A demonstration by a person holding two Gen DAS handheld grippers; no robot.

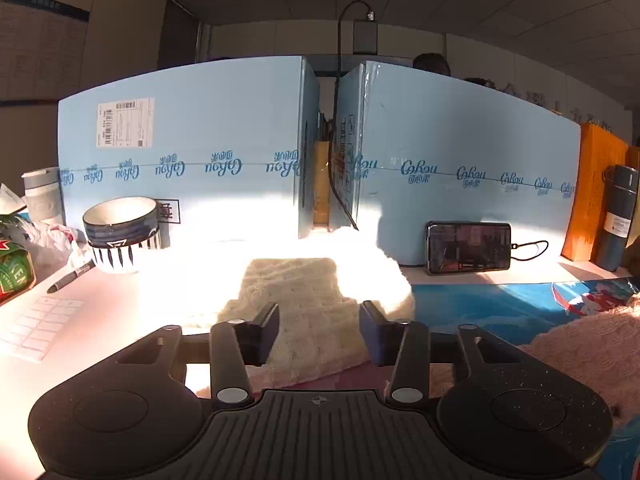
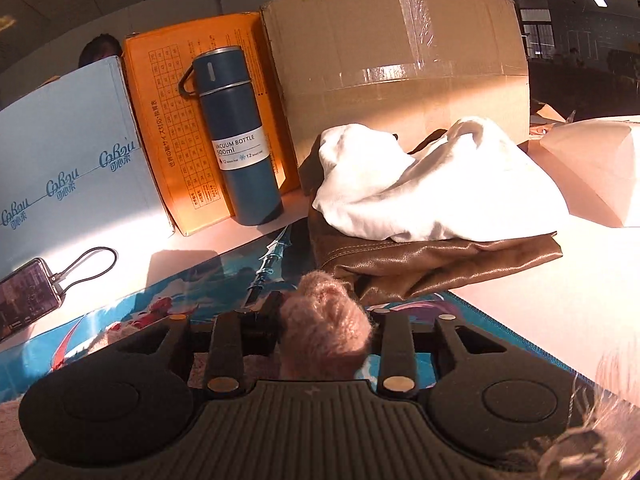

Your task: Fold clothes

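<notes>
A fuzzy pink knit garment lies on the desk, partly in bright sun. My left gripper is open just above it, fingers apart, holding nothing. More of the pink knit lies at the right. In the right wrist view my right gripper is shut on a bunched fold of the pink knit, lifted above the blue desk mat.
Two light blue boxes stand behind, with a phone leaning on one. A striped bowl and pen are at left. A blue vacuum bottle, orange box, cardboard box, white cloth on brown leather garment.
</notes>
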